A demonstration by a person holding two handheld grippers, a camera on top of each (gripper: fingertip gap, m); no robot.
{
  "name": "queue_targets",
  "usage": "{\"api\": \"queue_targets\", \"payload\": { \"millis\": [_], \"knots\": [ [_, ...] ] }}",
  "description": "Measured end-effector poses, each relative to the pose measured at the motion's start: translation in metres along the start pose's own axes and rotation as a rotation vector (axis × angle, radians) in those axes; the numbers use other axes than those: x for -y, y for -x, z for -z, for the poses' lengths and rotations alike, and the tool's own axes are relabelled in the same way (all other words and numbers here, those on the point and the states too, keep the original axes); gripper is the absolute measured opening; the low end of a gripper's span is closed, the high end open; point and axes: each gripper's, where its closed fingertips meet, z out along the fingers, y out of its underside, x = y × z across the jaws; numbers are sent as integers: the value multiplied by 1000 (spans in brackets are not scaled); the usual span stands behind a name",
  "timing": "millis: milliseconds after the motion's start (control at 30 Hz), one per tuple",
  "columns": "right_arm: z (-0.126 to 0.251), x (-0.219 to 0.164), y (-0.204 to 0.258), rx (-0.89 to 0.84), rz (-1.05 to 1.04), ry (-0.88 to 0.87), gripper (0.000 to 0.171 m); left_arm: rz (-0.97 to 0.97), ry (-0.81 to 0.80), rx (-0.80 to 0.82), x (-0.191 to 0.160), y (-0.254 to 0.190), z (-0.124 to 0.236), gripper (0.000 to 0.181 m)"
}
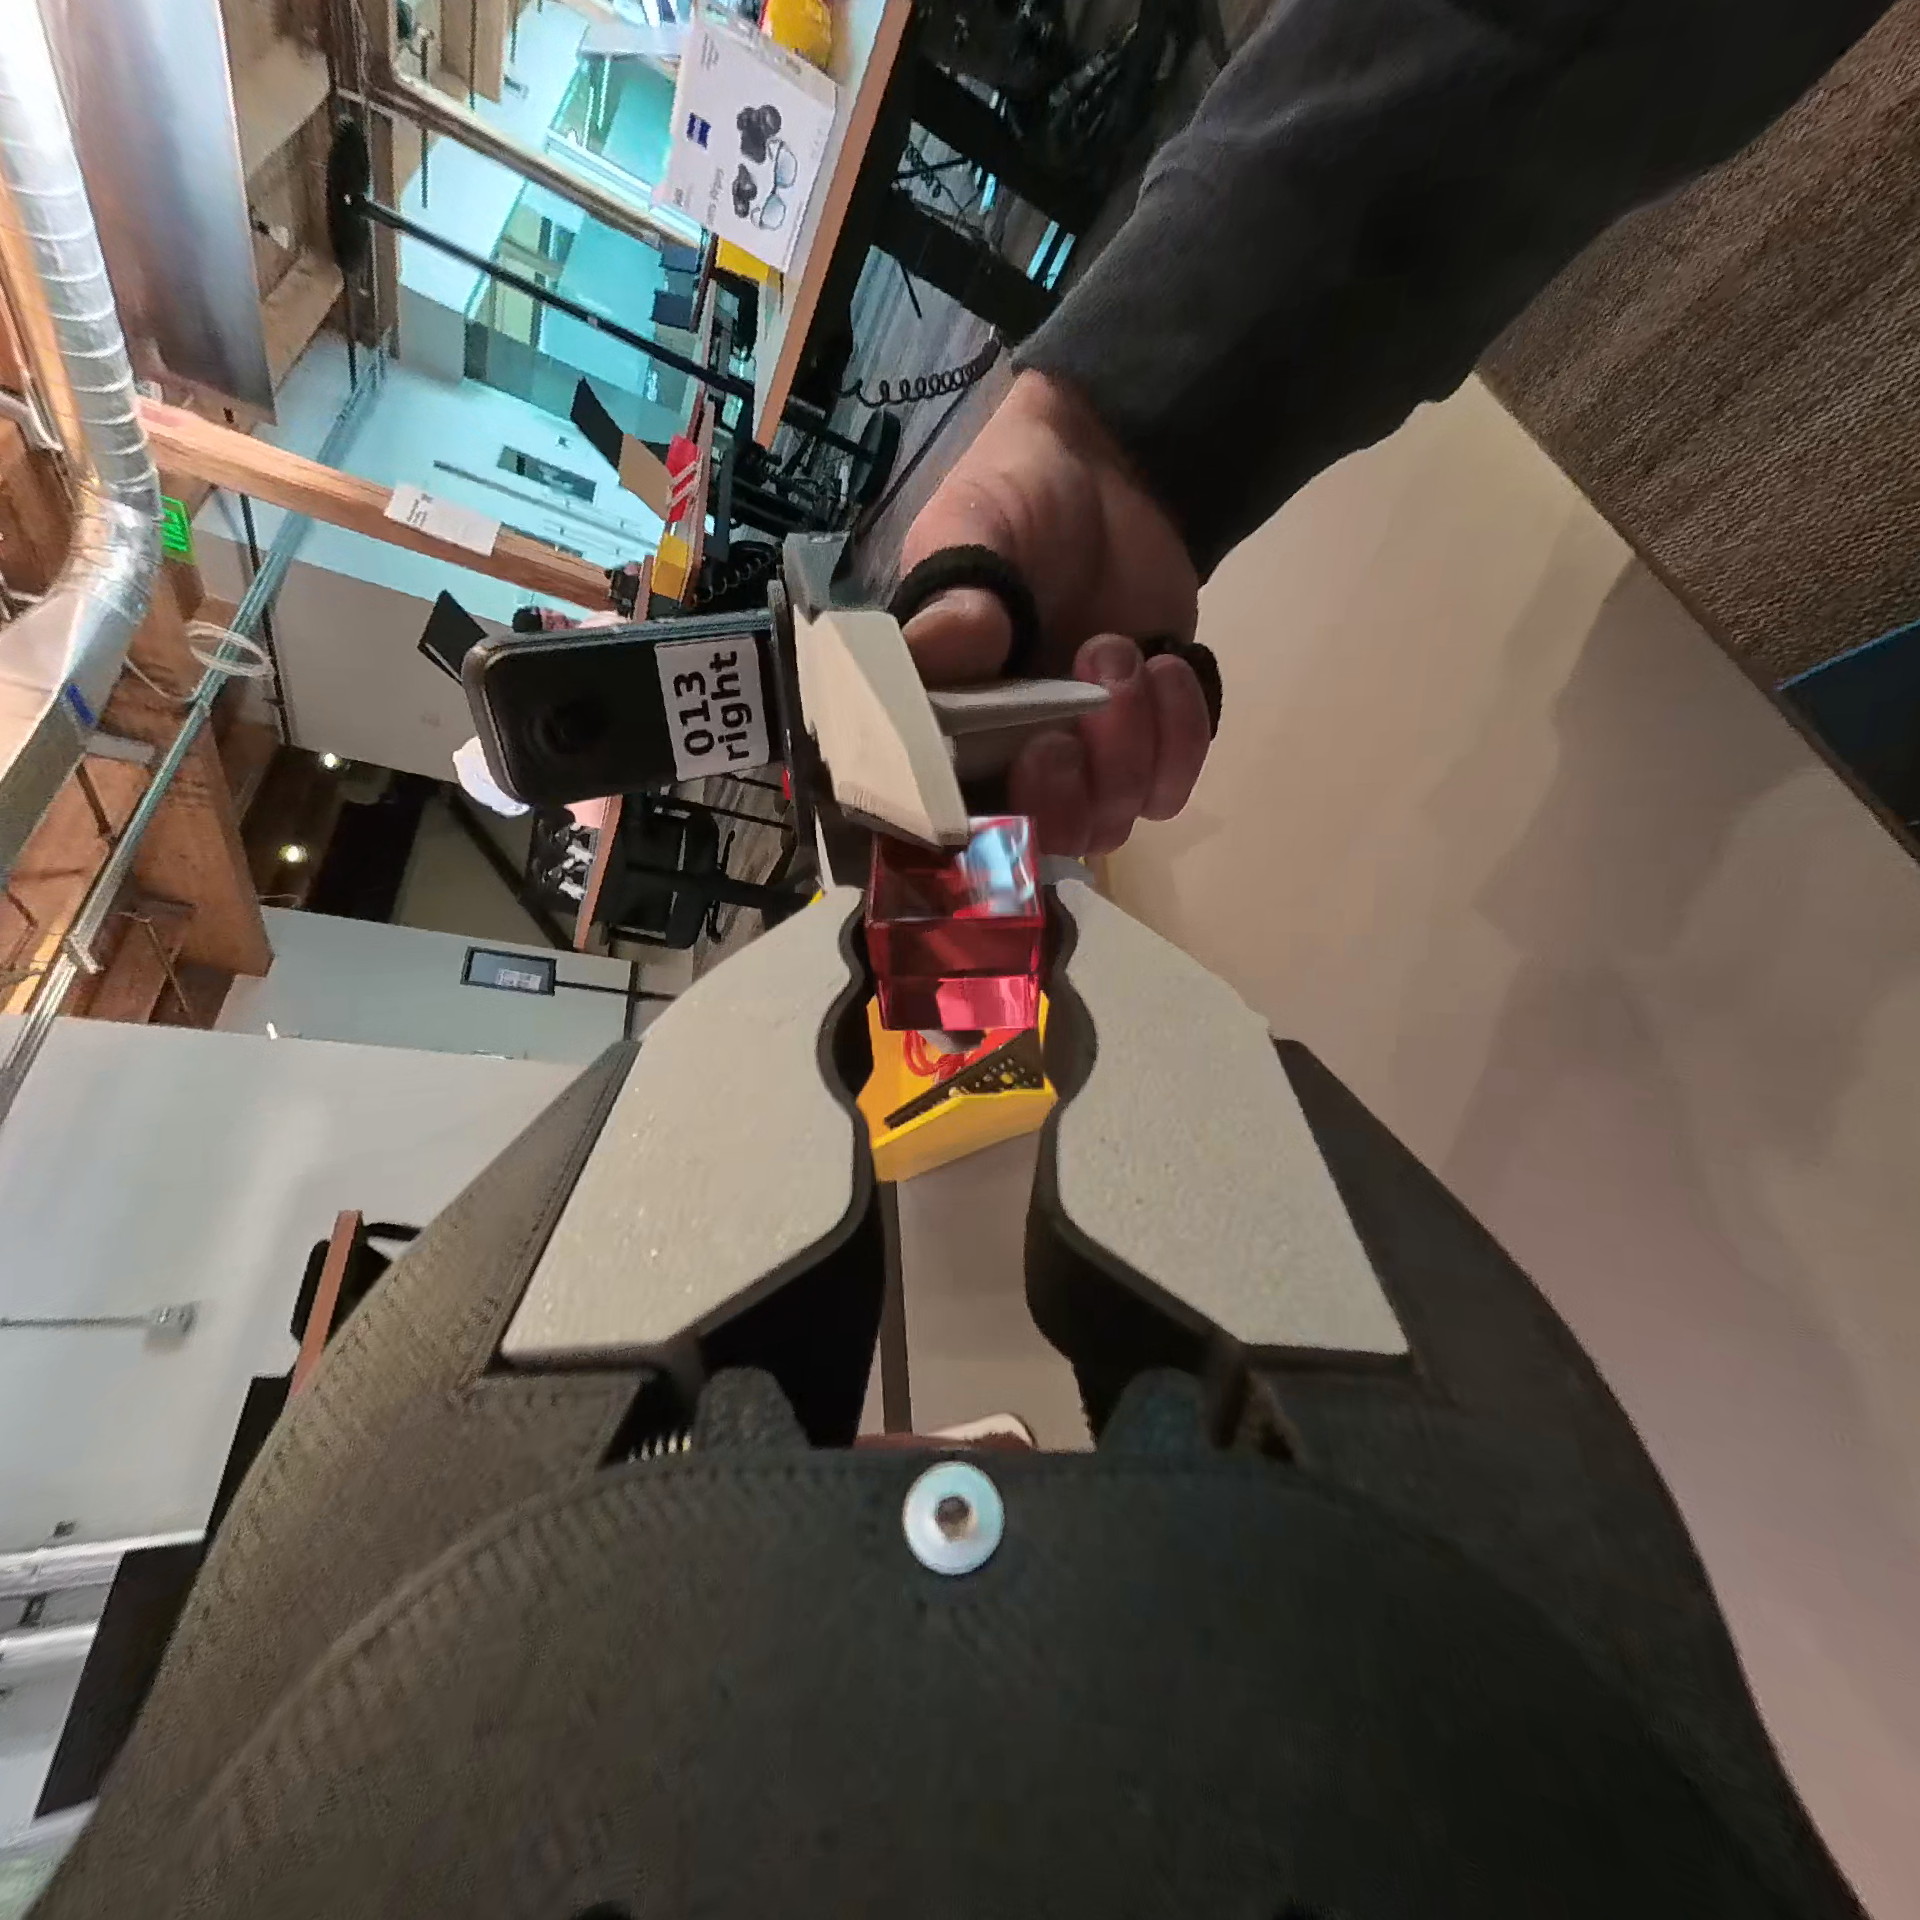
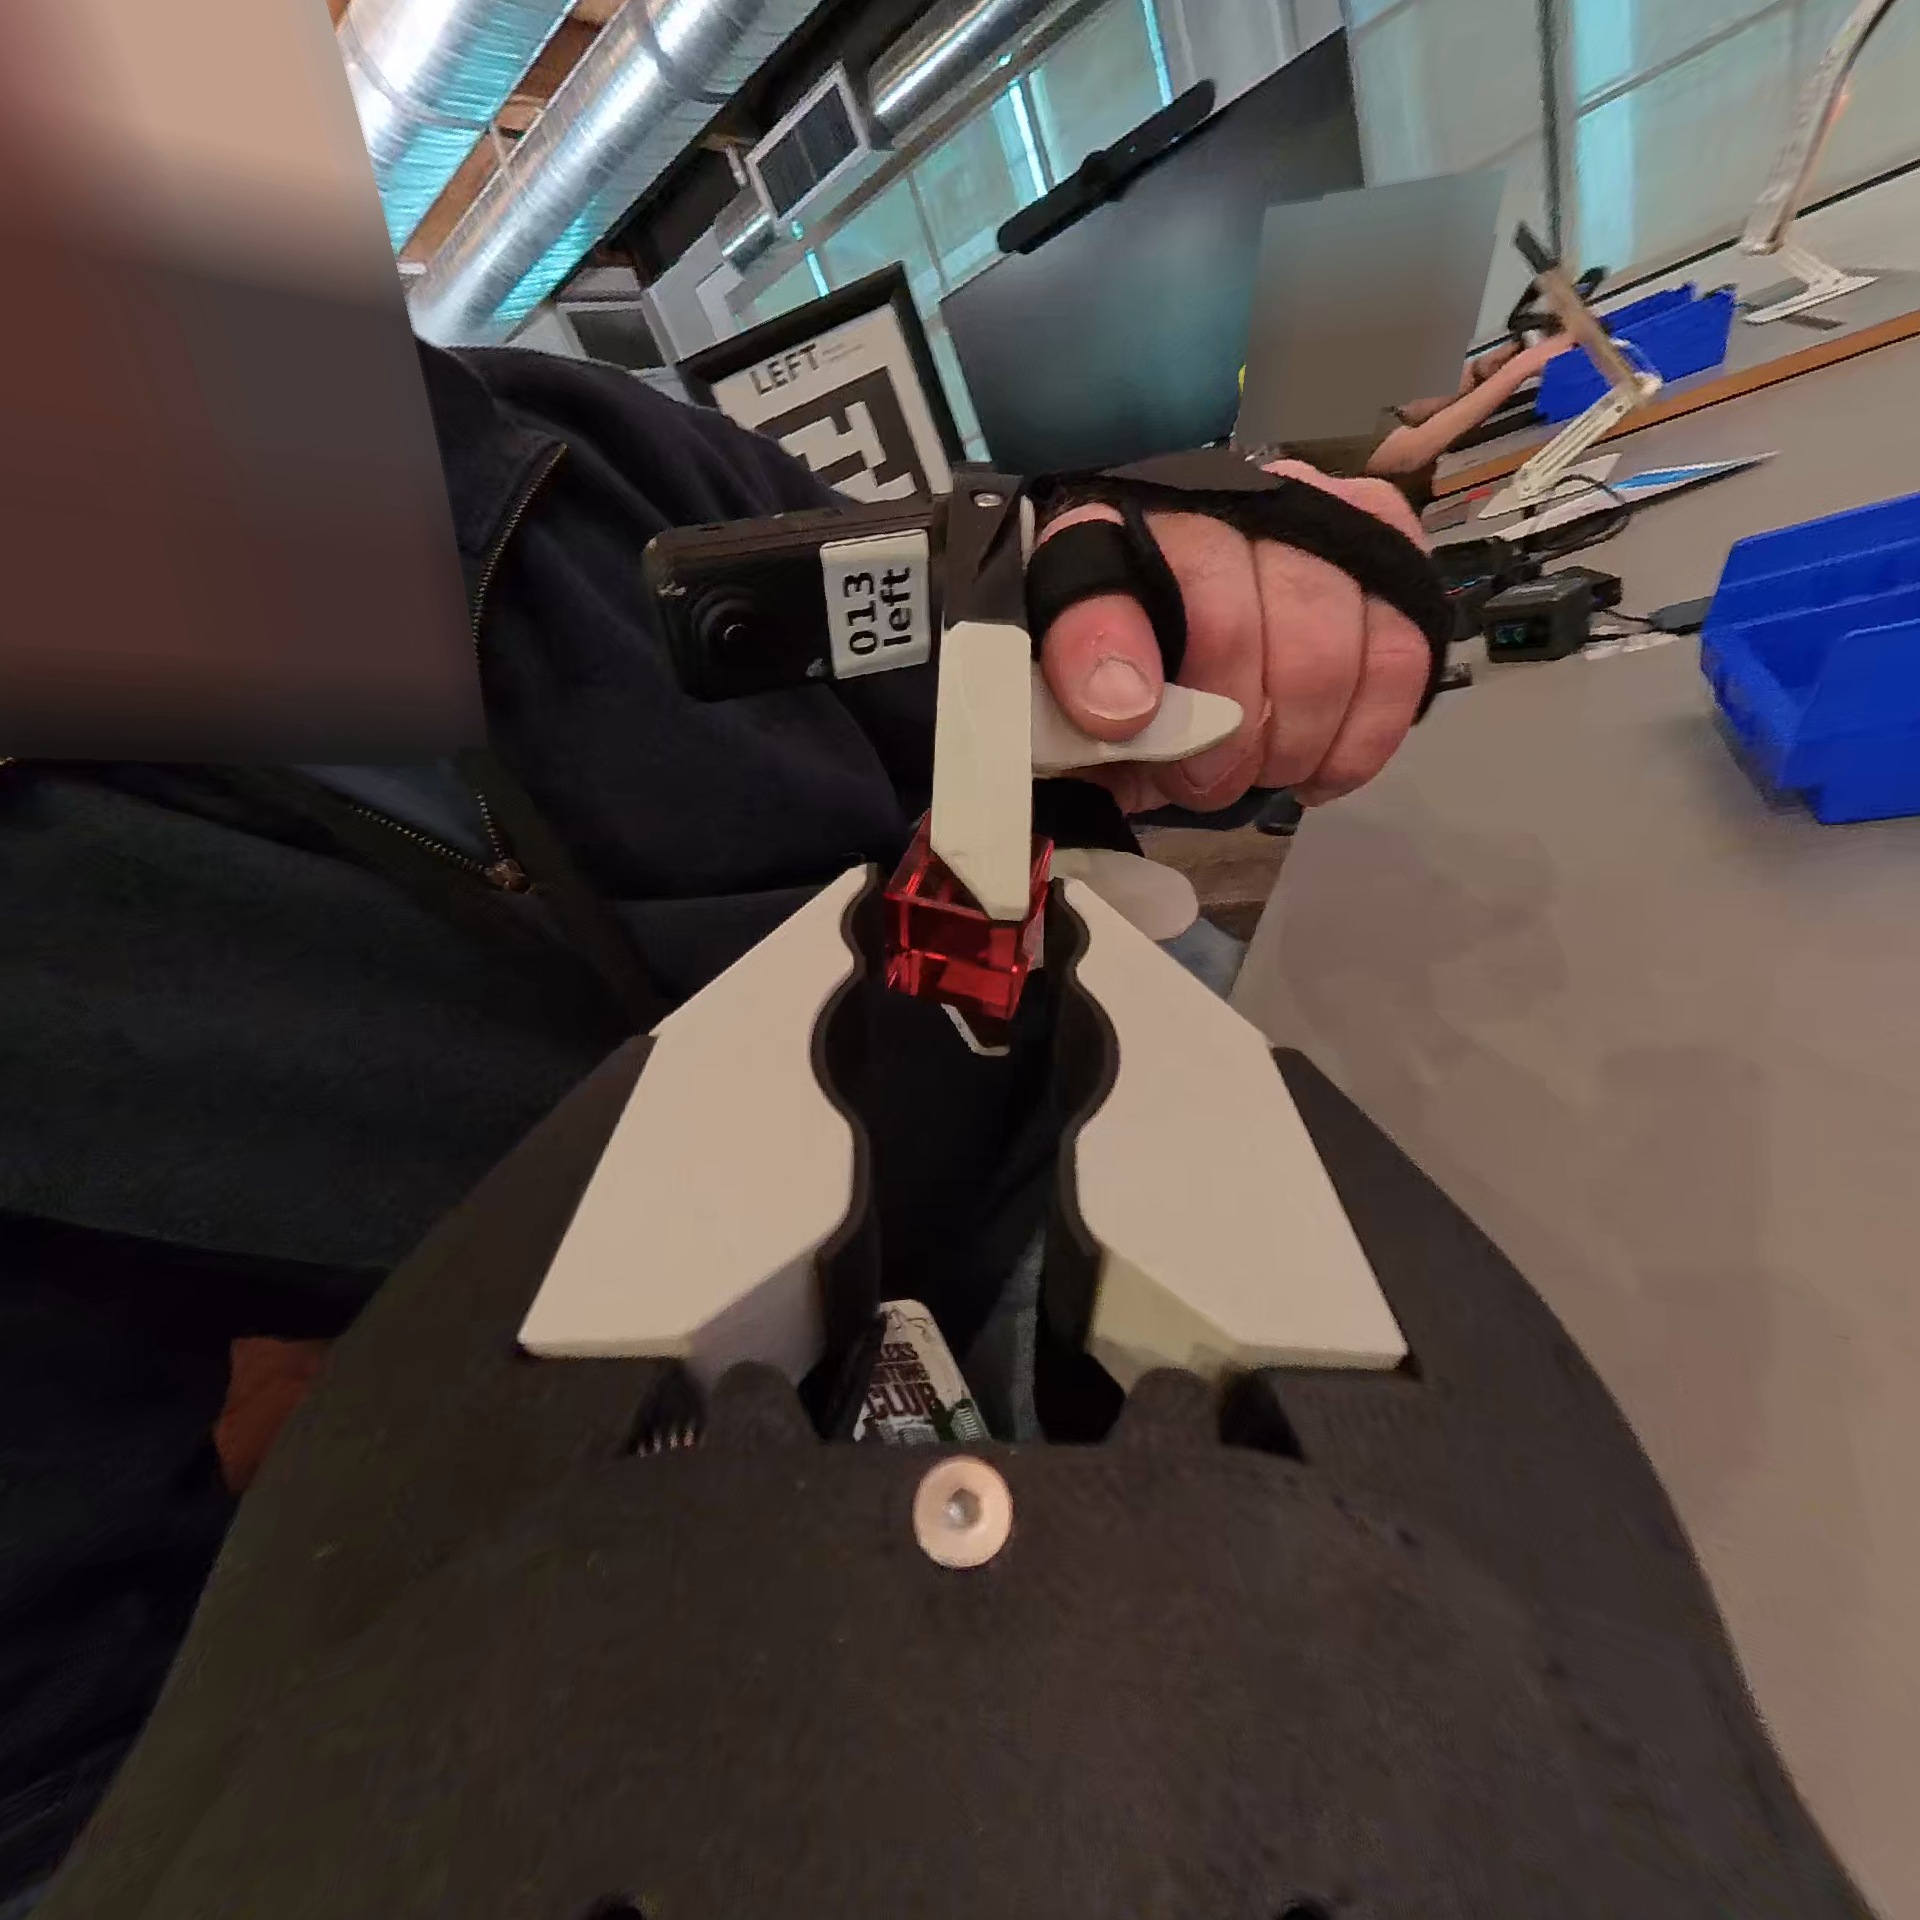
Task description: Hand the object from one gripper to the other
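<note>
Right now the red cube (image 1: 956,925) sits mid-air between both grippers: left gripper (image 1: 961,935) pinching its sides, right gripper (image 2: 971,914) crossing at right angles, jaws apparently clamped too.

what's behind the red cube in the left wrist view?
Behind the red cube: the right gripper, closed across its far end, and a hand. A yellow box sits beyond; the far finger is hidden.

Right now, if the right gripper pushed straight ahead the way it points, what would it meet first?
The red cube, already between its fingertips; just behind it, the left gripper's finger. Depth is uncertain.
</note>
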Motion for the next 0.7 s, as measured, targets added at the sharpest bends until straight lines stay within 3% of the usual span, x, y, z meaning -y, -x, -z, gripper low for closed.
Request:
{"api": "queue_targets", "payload": {
  "millis": [133, 200, 400, 567, 700],
  "knots": [
    [9, 7, -19, -206, 39, -32, 35, 34, 87, 36, -17, 9, -1, 28],
    [14, 3, -30, -360, 72, 12, 48, 33, 153, 62, -29, 14, -2, 28],
    [29, 3, -51, -722, 165, 52, 54, 6, 255, 70, -45, 14, -6, 28],
    [22, -1, -58, -756, 58, -16, 53, -48, 385, 86, -58, 16, -9, 28],
    [23, -3, -68, -785, 23, -71, 36, -113, 494, 66, -70, 7, -14, 28]
  ]
}}
